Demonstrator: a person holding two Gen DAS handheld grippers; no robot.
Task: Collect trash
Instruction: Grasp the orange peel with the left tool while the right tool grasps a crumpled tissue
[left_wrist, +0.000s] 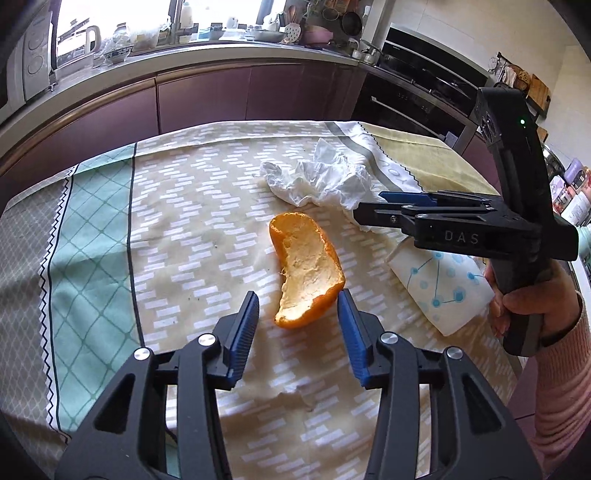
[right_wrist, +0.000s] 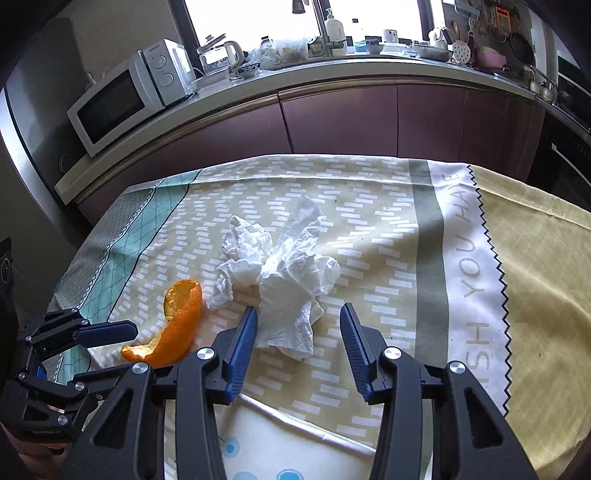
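left gripper (left_wrist: 297, 301): jaws apart, nothing clamped | curved orange peel (left_wrist: 304, 271) lies just ahead, near end between the tips | right gripper (right_wrist: 298, 317): jaws apart, nothing clamped | crumpled white paper tissue (right_wrist: 284, 273) reaches between the tips | both on patterned cloth-covered bench (right_wrist: 388, 229)

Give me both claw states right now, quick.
Left claw: open, empty, straddling the near end of the orange peel.
Right claw: open, empty, over the crumpled tissue.

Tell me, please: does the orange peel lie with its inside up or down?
Inside up. The orange peel shows its pale, white pith facing upward on the tablecloth, and only its orange rind edges curl around it.
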